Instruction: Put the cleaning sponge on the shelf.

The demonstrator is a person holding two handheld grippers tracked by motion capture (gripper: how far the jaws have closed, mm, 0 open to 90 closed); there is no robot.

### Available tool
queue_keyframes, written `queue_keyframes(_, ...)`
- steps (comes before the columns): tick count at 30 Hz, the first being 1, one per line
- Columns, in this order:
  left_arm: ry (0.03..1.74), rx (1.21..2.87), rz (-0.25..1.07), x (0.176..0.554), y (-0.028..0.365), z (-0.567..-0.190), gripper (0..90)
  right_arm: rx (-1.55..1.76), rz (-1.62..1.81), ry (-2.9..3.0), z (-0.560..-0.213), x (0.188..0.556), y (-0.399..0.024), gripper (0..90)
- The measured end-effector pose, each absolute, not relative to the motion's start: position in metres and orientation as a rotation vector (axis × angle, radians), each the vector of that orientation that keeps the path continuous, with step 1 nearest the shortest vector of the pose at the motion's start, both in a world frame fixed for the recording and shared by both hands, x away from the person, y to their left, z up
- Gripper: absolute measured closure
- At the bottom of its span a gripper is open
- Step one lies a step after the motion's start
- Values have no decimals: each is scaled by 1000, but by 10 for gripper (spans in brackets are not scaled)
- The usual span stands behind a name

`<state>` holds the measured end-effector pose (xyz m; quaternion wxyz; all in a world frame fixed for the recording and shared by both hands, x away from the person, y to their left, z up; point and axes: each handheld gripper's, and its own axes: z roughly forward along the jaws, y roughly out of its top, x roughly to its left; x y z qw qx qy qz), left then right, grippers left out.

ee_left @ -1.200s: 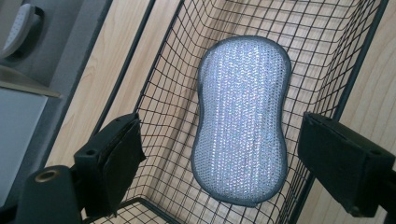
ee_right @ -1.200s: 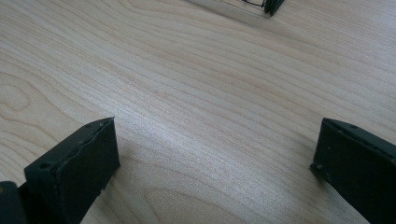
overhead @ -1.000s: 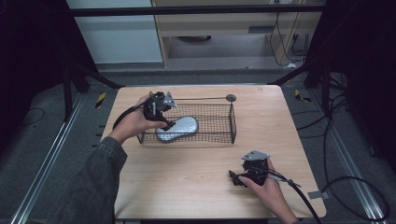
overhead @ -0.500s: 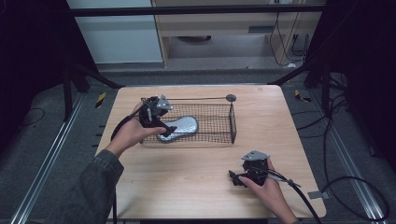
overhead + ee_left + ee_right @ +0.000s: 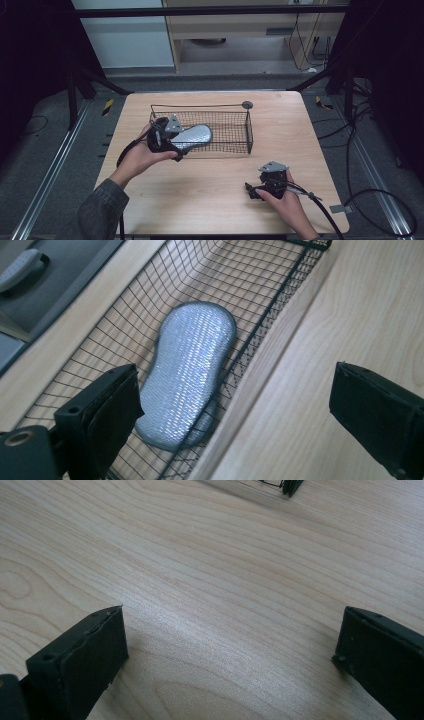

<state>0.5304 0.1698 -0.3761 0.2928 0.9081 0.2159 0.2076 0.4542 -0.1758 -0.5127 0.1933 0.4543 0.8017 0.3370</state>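
Silver scrubber (image 5: 189, 375) lies in wire basket (image 5: 235, 131), w/ its left end at the near wall. Left gripper (image 5: 167, 140) jaws spread, straddling that wall. Right gripper (image 5: 264, 184) jaws spread over bare table (image 5: 225, 580), near right.

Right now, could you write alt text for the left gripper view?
A silvery mesh scouring pad lies inside a black wire basket on a pale wooden table. The left hand-held gripper hangs above it, jaws wide apart.

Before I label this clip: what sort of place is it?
Probably a lab recording station: a bare wooden table inside a dark metal frame, cables trailing over grey carpet, a wire basket as prop.
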Motion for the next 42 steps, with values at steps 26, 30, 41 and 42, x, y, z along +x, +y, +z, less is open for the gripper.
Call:
queue_keyframes(26,704,2386,482,488,190,-430,64,1276,947,2247,-513,454,-176,4)
queue_keyframes(30,742,2379,460,484,197,-443,63,1276,948,2247,-513,454,-176,4)
queue_keyframes(41,873,2359,463,482,226,-468,61,1272,947,2249,-513,454,-176,4)
queue_keyframes(42,886,2362,462,482,229,-471,60,1271,947,2250,-513,454,-176,4)
